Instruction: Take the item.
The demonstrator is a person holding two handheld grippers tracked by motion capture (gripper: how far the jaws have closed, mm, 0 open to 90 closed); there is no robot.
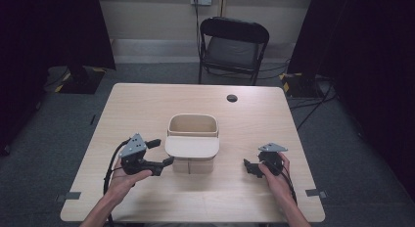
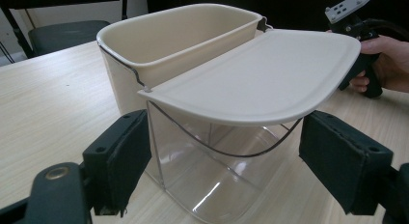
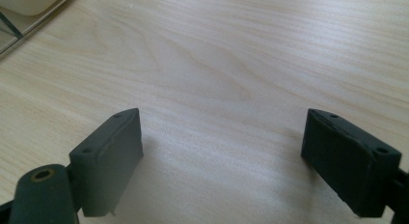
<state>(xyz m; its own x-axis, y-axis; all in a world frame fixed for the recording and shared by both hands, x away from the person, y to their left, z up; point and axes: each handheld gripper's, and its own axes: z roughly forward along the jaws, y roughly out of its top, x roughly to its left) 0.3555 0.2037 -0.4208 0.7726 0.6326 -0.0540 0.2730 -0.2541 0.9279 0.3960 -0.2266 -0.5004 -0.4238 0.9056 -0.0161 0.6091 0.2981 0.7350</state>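
A cream bin [image 1: 193,126] sits in a clear plastic housing [image 1: 194,164] at the middle of the table. Its cream lid [image 1: 192,147] lies flat out over the near side. In the left gripper view the lid [image 2: 260,79] juts over the clear housing [image 2: 212,171]. My left gripper [image 1: 162,152] points at the lid's left edge. Its jaws [image 2: 224,171] stand open on either side of the clear front, and the pads do not touch it. My right gripper [image 1: 249,167] is held right of the bin, open [image 3: 222,161] over bare wood with nothing between the pads.
The wooden table [image 1: 147,104] has a round cable hole [image 1: 232,98] at the back. A black folding chair [image 1: 234,46] stands behind it. Dark curtains hang at both sides. The other hand with its gripper [image 2: 359,26] appears beyond the lid.
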